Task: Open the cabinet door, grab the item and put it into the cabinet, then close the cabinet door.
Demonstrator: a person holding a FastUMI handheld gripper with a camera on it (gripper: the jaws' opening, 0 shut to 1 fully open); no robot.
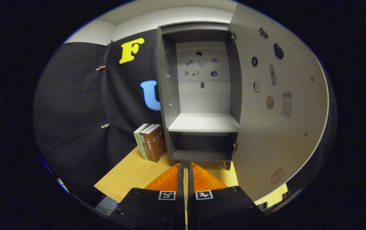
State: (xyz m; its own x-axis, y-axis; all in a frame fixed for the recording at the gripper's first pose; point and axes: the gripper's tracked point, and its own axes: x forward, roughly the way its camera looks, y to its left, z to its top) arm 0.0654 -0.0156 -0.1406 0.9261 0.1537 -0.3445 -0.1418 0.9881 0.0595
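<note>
fingers (185,169) together; cabinet (202,95) stickers blurred

This is a test booth made to look a bit like a room at home. Black cloth (74,105) hangs as the walls, held up with little clips (100,67), and a plain white wall shows above it. A small grey cabinet (202,95) with its door (275,105) open stands on a wooden counter (128,179), with some books (151,142) just beside it.
</note>
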